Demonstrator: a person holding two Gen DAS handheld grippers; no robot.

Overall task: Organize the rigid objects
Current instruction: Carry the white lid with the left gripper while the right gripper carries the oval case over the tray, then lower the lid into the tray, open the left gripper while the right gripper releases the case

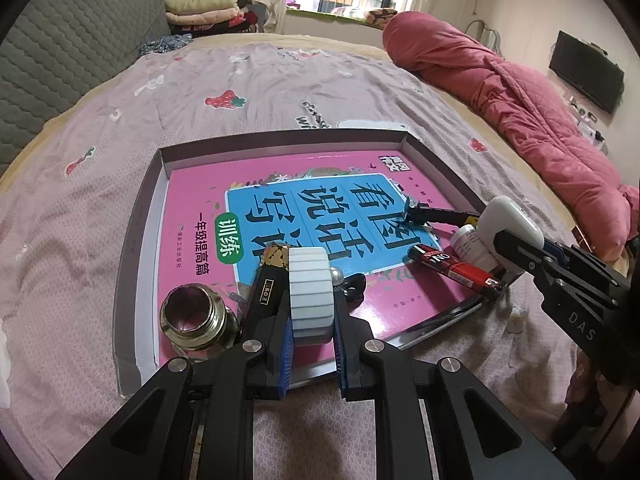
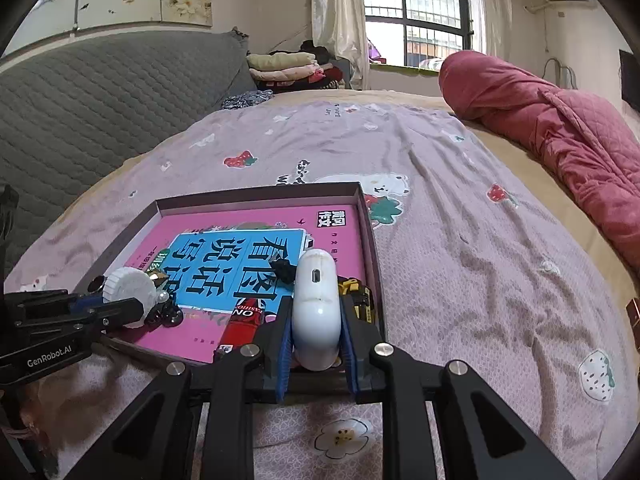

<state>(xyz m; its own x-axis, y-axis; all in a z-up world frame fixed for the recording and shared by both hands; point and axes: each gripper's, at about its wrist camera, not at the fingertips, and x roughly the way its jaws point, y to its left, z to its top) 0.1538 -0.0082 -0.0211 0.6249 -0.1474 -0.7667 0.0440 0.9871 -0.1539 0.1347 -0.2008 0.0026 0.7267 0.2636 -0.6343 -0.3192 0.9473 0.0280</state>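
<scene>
A shallow box lid [image 1: 138, 216] on the bed holds a pink book [image 1: 192, 192]. My left gripper [image 1: 312, 300] is shut on a white ribbed round cap [image 1: 310, 288] over the book's near edge. Beside it lie a metal threaded fitting [image 1: 192, 316] and a black-and-gold stick [image 1: 268, 276]. My right gripper [image 2: 316, 316] is shut on a white oval device [image 2: 316, 304] at the box's near right corner. A red lighter [image 1: 456, 268], a black razor [image 1: 436, 212] and a small white bottle [image 1: 466, 240] lie on the book.
The box [image 2: 368, 216] sits on a lilac printed bedsheet [image 1: 240, 80]. A red quilt [image 1: 520, 92] lies rolled along the right side. A grey padded headboard [image 2: 100, 100] is at the left. Folded clothes [image 2: 288, 66] are stacked beyond the bed.
</scene>
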